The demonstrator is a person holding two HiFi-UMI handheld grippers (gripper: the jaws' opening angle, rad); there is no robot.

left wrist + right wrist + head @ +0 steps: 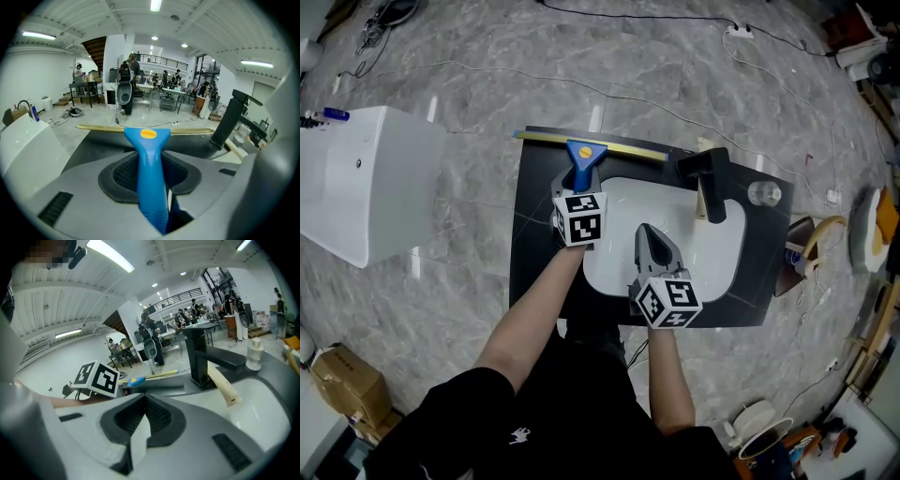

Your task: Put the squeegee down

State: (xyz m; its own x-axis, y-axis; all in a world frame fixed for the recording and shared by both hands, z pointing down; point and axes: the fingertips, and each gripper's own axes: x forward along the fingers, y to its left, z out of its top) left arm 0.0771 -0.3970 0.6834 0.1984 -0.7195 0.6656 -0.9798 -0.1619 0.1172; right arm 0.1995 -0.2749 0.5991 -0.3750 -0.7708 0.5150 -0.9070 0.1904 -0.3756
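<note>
The squeegee [581,155] has a blue handle and a long yellow blade. The blade runs along the far edge of the black countertop [539,248]; whether it rests there I cannot tell. My left gripper [575,185] is shut on the blue handle, which sticks out forward between the pads in the left gripper view, where the squeegee [149,140] fills the middle and the left gripper [152,173] clamps it. My right gripper [645,232] hovers shut over the white sink basin [712,248], holding nothing. In its own view the right gripper [146,399] points toward the faucet.
A black faucet [705,167] stands at the basin's far side, with a cream stick [708,202] leaning beside it and a small clear bottle [764,194] to its right. A white cabinet [366,178] stands left of the counter. Cables cross the marble floor.
</note>
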